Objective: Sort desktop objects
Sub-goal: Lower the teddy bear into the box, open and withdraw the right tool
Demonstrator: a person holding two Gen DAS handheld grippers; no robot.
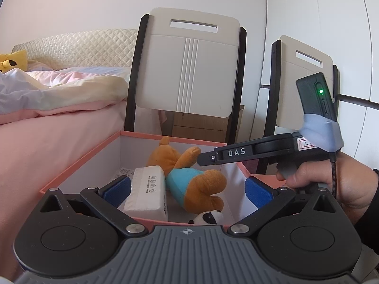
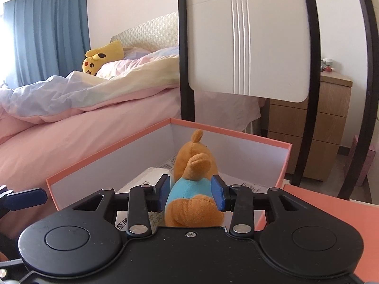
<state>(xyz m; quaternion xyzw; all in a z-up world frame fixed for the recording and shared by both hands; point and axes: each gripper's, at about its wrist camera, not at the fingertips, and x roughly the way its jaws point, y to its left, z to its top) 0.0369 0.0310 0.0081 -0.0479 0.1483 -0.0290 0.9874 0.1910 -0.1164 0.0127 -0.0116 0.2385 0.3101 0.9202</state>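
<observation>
The right gripper [image 2: 191, 195] reaches over the near wall of the box, its two blue pads [image 2: 219, 195] set narrowly to either side of the plush bear's [image 2: 189, 196] blue shirt. The left pad sits against the shirt; the right one looks just clear of it, so I cannot tell whether the bear is being squeezed or merely flanked. From the other side, that gripper shows as a black arm lettered "DAS" over the box, with one hand [image 1: 331, 184] wrapped round its handle.

The left gripper [image 1: 188, 190] hangs at the near rim with its jaws spread wide and nothing between its two pads; one pad is just beside the tissue pack.

Inside the one pink box [image 1: 78, 163], white within, I count three soft or packed things: one orange bear lying on its back across the middle, one white tissue pack [image 1: 148, 194] touching its left flank, and one small black-and-white plush toy [image 1: 208, 217] at the near wall by the bear's legs. Some printed paper [image 1: 125, 171] lies flat on the box floor behind the pack.

A flat pink lid [image 2: 327, 213] lies just to the right of the box. Behind stand two chairs [image 1: 189, 71] with pale backs and black frames, one bed [image 2: 83, 130] with pink sheets, one yellow plush toy [image 2: 101, 56] on its pillow, one blue curtain [image 2: 49, 30], and one wooden drawer unit [image 2: 312, 123].
</observation>
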